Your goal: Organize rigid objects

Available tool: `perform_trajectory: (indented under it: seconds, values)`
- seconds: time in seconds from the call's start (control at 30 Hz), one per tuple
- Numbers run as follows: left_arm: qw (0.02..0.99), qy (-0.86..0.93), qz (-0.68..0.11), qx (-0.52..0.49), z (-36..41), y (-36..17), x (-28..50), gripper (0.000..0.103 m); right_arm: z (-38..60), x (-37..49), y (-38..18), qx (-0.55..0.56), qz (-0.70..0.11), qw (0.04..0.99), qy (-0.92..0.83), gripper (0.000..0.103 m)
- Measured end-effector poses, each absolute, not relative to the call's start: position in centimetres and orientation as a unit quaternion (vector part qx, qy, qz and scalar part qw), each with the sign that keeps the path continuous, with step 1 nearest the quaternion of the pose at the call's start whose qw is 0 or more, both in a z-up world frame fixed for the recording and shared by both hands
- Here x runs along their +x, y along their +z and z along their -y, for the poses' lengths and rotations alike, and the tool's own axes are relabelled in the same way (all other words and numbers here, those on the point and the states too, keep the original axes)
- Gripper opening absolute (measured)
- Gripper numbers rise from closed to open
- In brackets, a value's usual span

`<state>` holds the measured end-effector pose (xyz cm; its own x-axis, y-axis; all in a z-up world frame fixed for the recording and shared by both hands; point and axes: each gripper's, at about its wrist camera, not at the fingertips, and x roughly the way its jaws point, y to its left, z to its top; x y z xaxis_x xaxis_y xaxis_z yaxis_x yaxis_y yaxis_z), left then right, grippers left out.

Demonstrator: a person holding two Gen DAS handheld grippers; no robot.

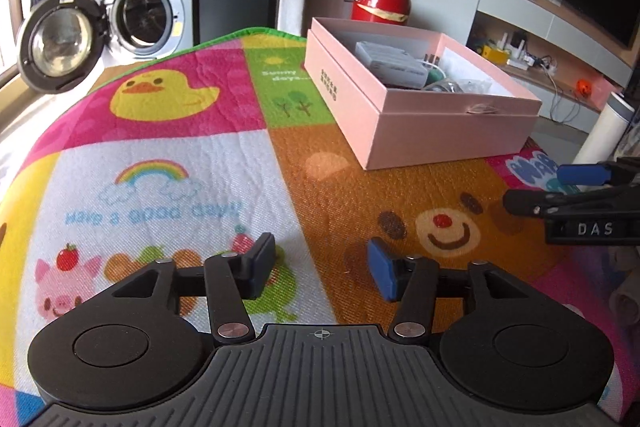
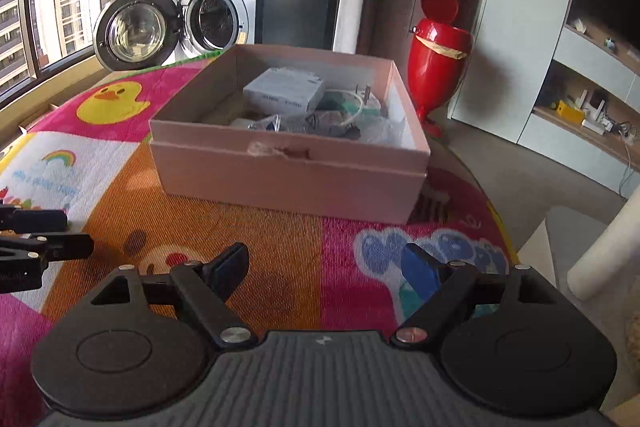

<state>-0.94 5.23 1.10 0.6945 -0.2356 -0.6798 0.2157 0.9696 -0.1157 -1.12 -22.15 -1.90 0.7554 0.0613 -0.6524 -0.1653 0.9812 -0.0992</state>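
Pink cardboard box (image 2: 288, 179) straight ahead of right tongs (image 2: 326, 267), up and rightward of left tongs (image 1: 320, 267); long axis crosswise to right; both tongs released, empty.

Open pink cardboard box (image 2: 288, 179) on the cartoon-printed play mat (image 1: 160, 179), small white carton (image 2: 284, 91) inside it; red lidded bin (image 2: 438, 55) behind, silver front-loading washing machine (image 2: 216, 11) behind-left

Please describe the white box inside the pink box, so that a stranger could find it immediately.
On the colourful cartoon mat stands an open pink cardboard box. Inside, toward its far side, lies the white rectangular box. It is the only neat, hard-edged block there; the cable and crumpled plastic bags beside it are loose.
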Motion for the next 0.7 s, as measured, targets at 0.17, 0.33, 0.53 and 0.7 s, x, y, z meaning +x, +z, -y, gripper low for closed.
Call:
perform_trajectory:
  seconds: [0.17,0.33,0.53,0.7]
  values:
    - [0.927,-0.112,-0.357,0.015,-2.3,0.3,-1.3,0.097,22.7,-1.1,-3.7,-0.046,-0.356,0.932,0.046,0.096]
    - [0.939,-0.055,-0.339,0.011,-1.0,0.0,-1.3,0.097,23.8,-0.1,-4.2,-0.014,-0.358,0.933,0.034,0.103]
    - [0.942,-0.032,-0.334,0.008,-0.6,0.0,-1.0,0.098,24.2,-0.5,-4.5,-0.013,-0.335,0.941,0.045,0.103]
    - [0.942,-0.027,-0.334,0.006,-0.7,-0.1,-0.9,0.098,24.0,-0.9,-4.6,-0.014,-0.325,0.945,0.043,0.103]
